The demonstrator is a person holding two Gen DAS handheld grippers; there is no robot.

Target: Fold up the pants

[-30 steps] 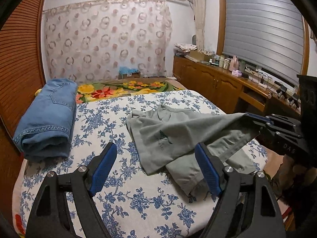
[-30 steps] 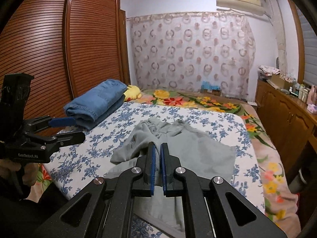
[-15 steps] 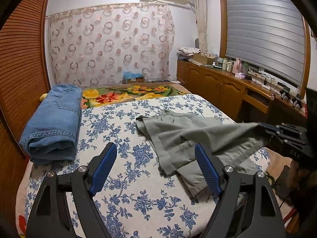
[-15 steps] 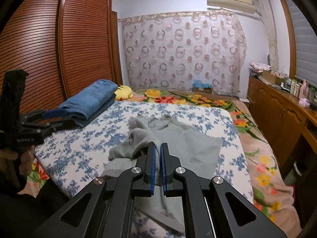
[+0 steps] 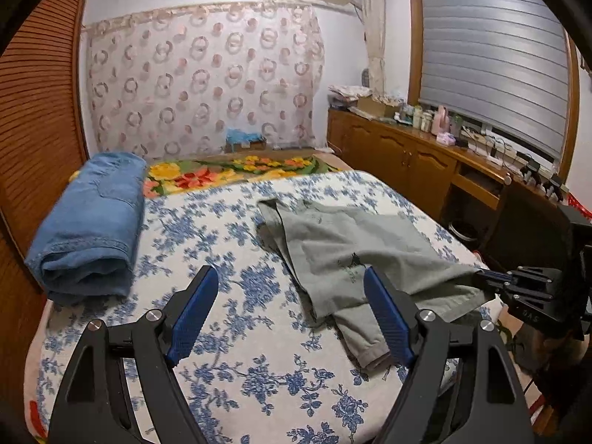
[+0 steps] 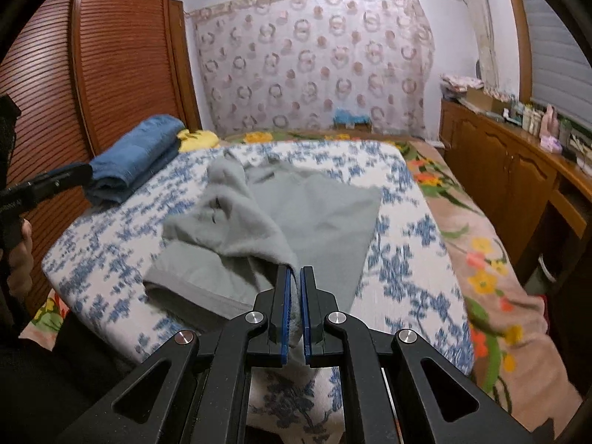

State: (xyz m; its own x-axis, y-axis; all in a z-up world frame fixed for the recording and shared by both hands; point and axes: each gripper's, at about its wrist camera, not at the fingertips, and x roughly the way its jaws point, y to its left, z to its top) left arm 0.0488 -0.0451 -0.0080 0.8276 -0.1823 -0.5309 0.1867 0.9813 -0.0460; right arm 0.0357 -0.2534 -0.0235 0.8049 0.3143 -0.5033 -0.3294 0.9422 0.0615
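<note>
The right gripper [image 6: 295,310], clamped on a fold of the grey pants [image 5: 344,255], has sunk toward the bed's [image 5: 229,336] near right edge, drawing the cloth flatter for folding. The left gripper [image 5: 292,318] hangs wide and empty.

Both grippers black plastic w/ angular linkage arms, triangular cutouts, silver screw heads at pivots. Left gripper [image 5: 292,314]: blue textured pads [image 5: 192,310] on fingers. Right gripper [image 6: 295,309]: same blue pads, white lettering on side of body, partly legible. Hand [image 6: 16,255] behind left gripper's black handle.
</note>
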